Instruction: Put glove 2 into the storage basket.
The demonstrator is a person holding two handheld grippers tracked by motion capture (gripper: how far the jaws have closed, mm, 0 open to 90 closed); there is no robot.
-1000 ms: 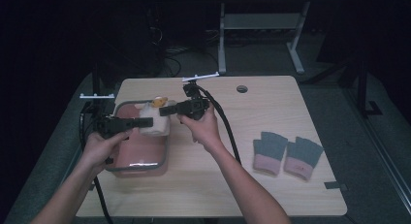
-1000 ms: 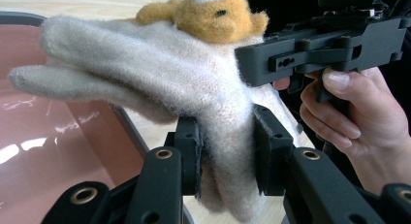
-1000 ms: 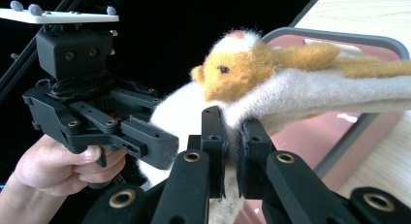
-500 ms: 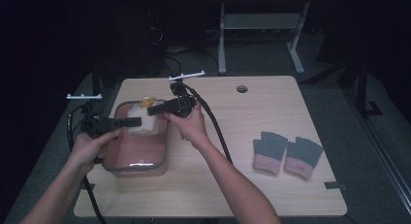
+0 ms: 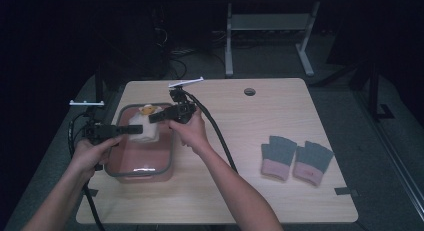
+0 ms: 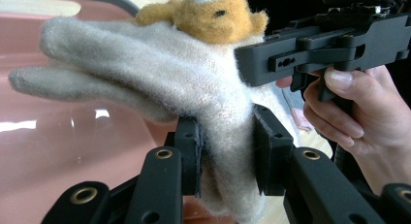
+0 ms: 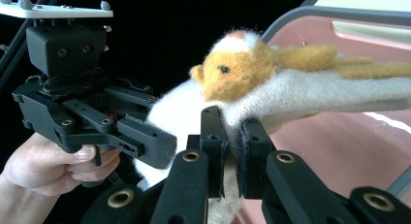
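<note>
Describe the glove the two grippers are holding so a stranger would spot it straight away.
On the wooden table, look over the pink tub at its left side. The fuzzy cream glove hangs there, pinched by both grippers. Unlike the grey pair lying at the right, it carries an orange plush animal face.

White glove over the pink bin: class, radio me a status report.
Left gripper and right gripper both shut on white glove. Glove held above pink bin. Nothing in the way.

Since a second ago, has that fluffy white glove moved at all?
Yes. The white glove, pinched by both tongs, has drifted left in the high view and now hangs over the pink tub, farther from the grey gloves lying on the table.
</note>
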